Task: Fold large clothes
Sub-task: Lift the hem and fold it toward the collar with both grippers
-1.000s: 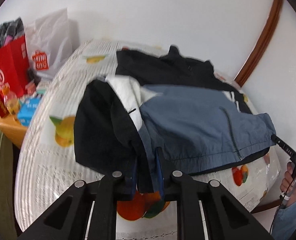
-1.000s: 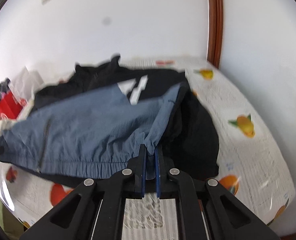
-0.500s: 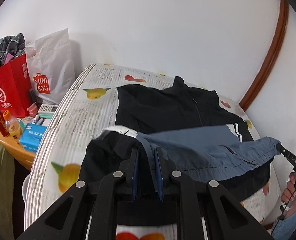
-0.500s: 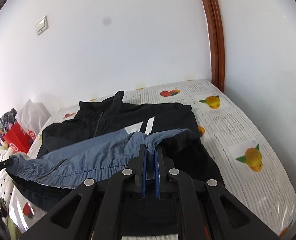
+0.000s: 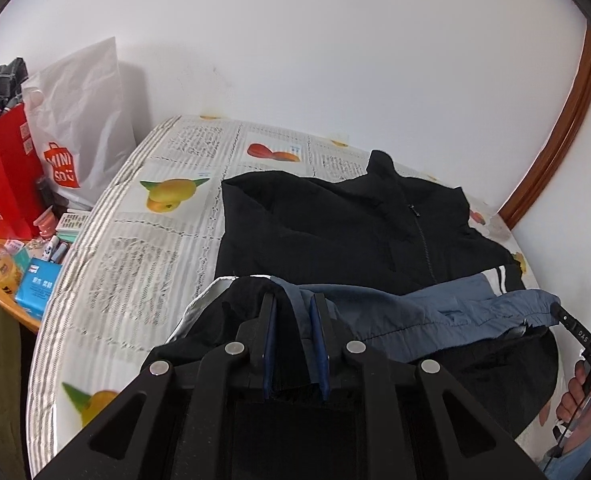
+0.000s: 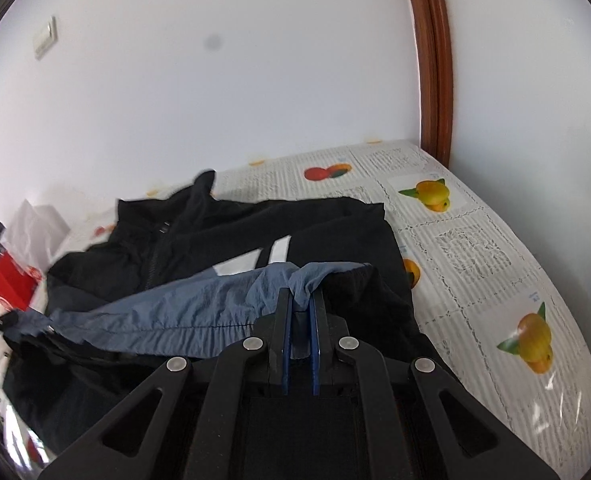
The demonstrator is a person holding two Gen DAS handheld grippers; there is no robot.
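black-and-blue thin nylon zip jacket [image 5: 335, 236] mid-frame on fruit-print bedspread [image 5: 143, 240] | left gripper [image 5: 293, 344] and right gripper [image 6: 298, 336] each clamped on blue hem corner | you're handling light, limp, slippery fabric; pinch the elastic hem

We read "MINI SO" in white letters on a red bag-shaped logo printed on the white plastic bag [image 5: 83, 120] against the wall. On the right hand-held gripper [image 5: 575, 330], seen at the left camera's edge, small white letters spell "DAS". The red paper bag [image 5: 3, 184] carries white characters we cannot make out.
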